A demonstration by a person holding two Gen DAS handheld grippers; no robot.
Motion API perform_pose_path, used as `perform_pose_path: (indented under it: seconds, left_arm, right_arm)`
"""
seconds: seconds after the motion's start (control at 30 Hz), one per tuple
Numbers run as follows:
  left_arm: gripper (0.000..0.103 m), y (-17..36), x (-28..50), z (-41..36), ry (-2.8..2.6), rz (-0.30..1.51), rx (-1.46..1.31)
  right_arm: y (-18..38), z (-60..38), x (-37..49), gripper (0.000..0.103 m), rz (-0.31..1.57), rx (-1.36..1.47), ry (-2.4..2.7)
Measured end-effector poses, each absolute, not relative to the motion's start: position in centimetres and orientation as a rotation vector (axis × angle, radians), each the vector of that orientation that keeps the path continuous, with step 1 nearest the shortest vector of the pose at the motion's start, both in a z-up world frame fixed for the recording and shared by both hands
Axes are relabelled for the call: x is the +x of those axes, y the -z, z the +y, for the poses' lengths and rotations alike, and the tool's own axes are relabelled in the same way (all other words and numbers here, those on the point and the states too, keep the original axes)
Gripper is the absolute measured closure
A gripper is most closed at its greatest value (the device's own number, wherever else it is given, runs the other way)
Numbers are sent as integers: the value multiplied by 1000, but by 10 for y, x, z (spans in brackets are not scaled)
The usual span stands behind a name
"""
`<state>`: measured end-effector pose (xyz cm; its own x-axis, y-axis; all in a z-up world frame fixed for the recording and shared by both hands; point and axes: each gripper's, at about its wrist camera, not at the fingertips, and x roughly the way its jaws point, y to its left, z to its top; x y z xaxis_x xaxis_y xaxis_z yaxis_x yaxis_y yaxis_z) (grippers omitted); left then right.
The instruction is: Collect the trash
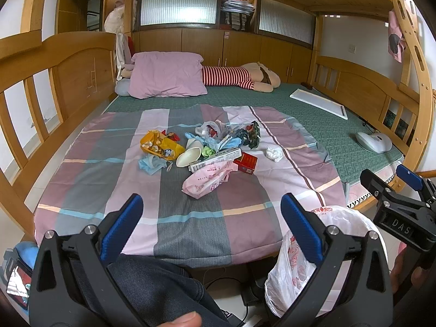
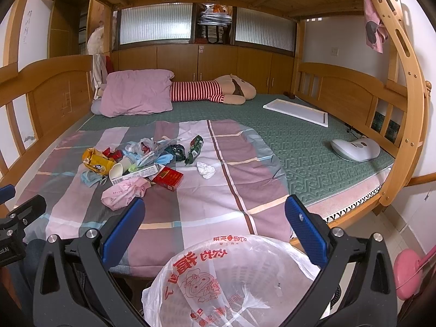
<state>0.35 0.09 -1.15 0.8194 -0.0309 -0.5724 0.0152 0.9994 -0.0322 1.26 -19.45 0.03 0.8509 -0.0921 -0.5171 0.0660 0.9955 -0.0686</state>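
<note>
both grippers wide open, nothing held. left gripper [image 1: 212, 219] hovers over the near edge of the checked sheet [image 1: 239, 218], above a knee in dark jeans [image 1: 152, 283]; a thumb [image 1: 185, 320] shows at the bottom. right gripper [image 2: 215, 224] hovers above the bin [image 2: 231, 280], a white basket lined with a plastic bag with red print, standing on the floor just beside the bed's near edge. trash sits in a loose pile on the sheet, well ahead of both grippers: pink wrapper [image 1: 208, 178] nearest, red box [image 1: 245, 162] just beside it, a long white carton [image 1: 215, 159] touching a tipped paper cup [image 1: 188, 156], yellow snack bag [image 1: 159, 145] at the left, blue mask [image 1: 151, 163] in front of it, green packet [image 1: 254, 135] at the far right of the pile, crumpled tissue [image 1: 273, 153] apart to the right. behind: pink pillow [image 1: 166, 75], striped plush toy [image 1: 239, 76], white board [image 1: 318, 102] and a white gadget [image 1: 373, 141] on the green mat [image 1: 313, 125].
</note>
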Motion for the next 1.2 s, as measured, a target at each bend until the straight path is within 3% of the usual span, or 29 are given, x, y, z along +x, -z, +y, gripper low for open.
perform_pose_path:
  seconds: [1.2]
  left_arm:
    - [3,19,-2,-1,26,620,-34]
  right_arm:
    - [2,-193,13,2,558,-49,82]
